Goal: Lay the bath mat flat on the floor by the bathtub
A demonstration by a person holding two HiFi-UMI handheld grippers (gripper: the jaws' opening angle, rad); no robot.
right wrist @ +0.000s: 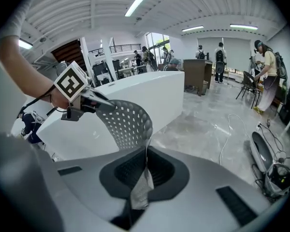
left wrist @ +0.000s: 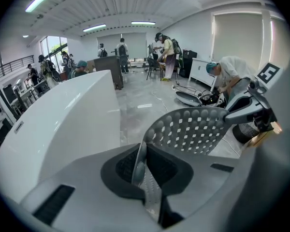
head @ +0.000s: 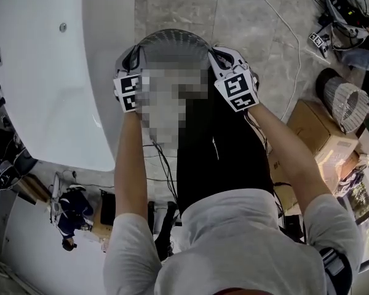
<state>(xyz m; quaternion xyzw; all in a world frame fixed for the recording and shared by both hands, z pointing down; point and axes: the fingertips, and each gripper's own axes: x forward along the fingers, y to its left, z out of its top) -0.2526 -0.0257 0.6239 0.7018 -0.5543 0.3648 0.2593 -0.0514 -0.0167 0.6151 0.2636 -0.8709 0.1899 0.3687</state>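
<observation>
Left claw [left wrist: 141, 167], right claw [right wrist: 145, 172]: mat [head: 172, 42] crosswise

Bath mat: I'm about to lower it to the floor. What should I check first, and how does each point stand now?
1. Grip of the left gripper on the bath mat: ok, jaws shut on its edge.
2. Grip of the right gripper: ok, jaws shut on the opposite edge.
3. Mat stretched flat between them: not ok, it bows in an arch.
4. Position by the bathtub: ok, the tub stands close, at the left of the head view.
5. Landing spot on the floor free of things: cannot tell, the mat hides it.
</observation>
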